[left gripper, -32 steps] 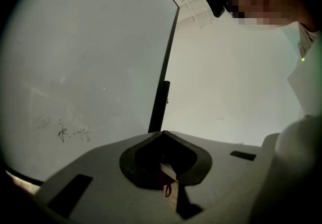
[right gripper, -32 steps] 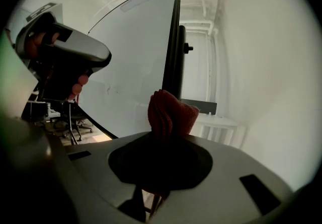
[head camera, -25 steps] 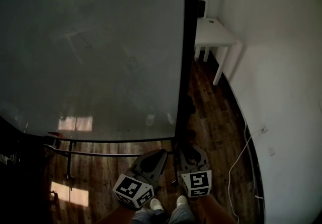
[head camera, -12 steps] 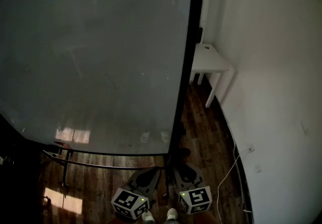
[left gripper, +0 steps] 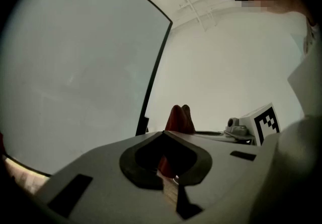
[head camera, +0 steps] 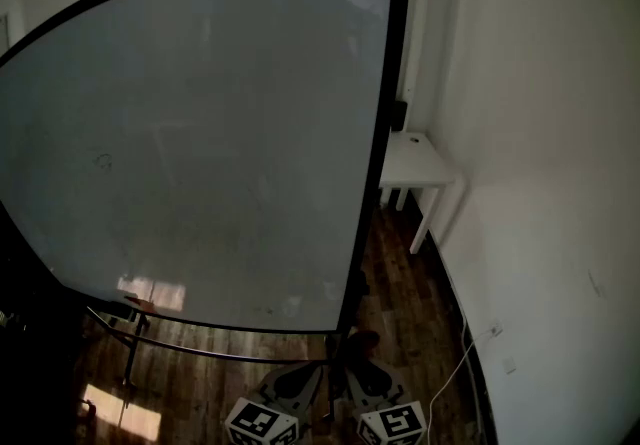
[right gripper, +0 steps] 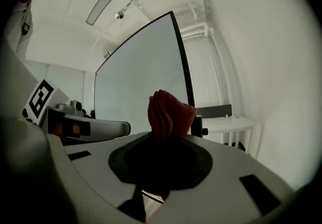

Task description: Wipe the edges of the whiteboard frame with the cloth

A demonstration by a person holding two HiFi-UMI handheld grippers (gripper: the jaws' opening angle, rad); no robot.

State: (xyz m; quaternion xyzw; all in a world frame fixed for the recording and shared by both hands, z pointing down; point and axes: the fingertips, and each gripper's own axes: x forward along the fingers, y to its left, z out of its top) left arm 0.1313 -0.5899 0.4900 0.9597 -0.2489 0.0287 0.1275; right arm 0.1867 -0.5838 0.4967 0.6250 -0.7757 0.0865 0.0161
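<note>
Right gripper [right gripper: 165,127]: jaws are clamped on the folded red cloth [right gripper: 170,109], which stands up between them. Left gripper [left gripper: 181,116]: jaws are together and apparently empty, though the dim view leaves some doubt. The whiteboard frame [right gripper: 183,67] rises just ahead and slightly right of the cloth, not touching it. Bring the cloth flat against that vertical edge, hold the clamp firm, and press evenly along its length.

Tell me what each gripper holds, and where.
The right gripper pinches the red cloth by a bunched fold; the left gripper is shut on nothing.
</note>
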